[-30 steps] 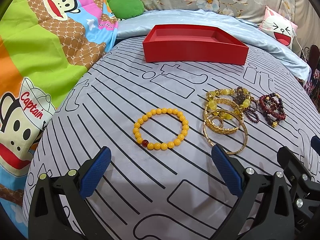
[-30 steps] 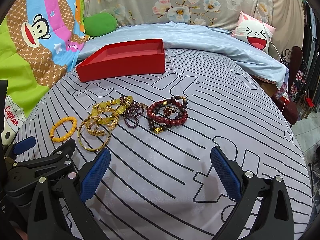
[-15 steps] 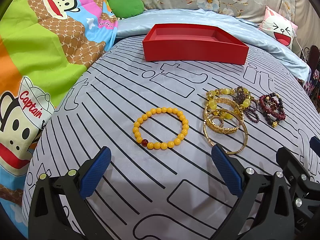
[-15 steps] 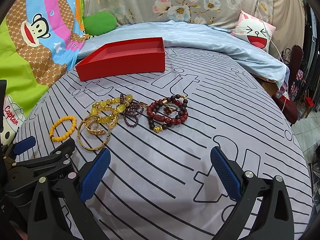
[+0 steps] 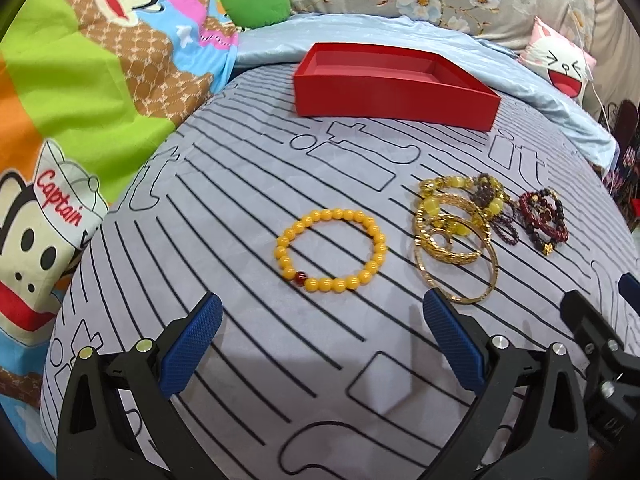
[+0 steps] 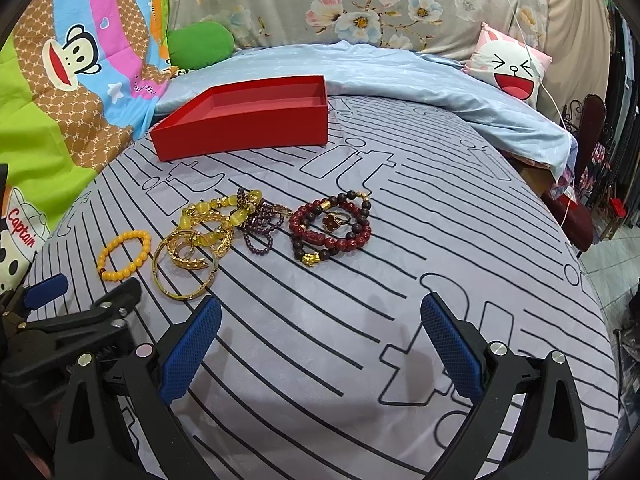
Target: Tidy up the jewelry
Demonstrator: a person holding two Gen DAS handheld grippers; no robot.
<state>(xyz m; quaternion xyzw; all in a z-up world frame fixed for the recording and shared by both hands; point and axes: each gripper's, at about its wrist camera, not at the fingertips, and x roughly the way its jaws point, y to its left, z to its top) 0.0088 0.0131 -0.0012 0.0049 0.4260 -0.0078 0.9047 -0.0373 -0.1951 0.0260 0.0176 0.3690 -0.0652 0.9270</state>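
A yellow bead bracelet (image 5: 332, 251) lies alone on the grey striped bedsheet, just ahead of my open, empty left gripper (image 5: 320, 344). It also shows in the right wrist view (image 6: 124, 255). To its right lies a pile of gold bangles (image 5: 456, 254) with yellow beads, a purple strand (image 5: 502, 222) and dark red bead bracelets (image 5: 544, 220). In the right wrist view the red bracelets (image 6: 332, 232) surround a small ring (image 6: 334, 222). My right gripper (image 6: 320, 344) is open and empty, short of them. An empty red tray (image 5: 394, 92) sits farther back.
A colourful monkey-print blanket (image 5: 80, 92) covers the left side. A light blue quilt (image 6: 380, 76), a green cushion (image 6: 200, 44) and a laughing-face pillow (image 6: 512, 68) lie behind the tray. The bed edge drops off at the right.
Both grippers have edged slightly forward and stay open. The jewelry and the tray have not moved.
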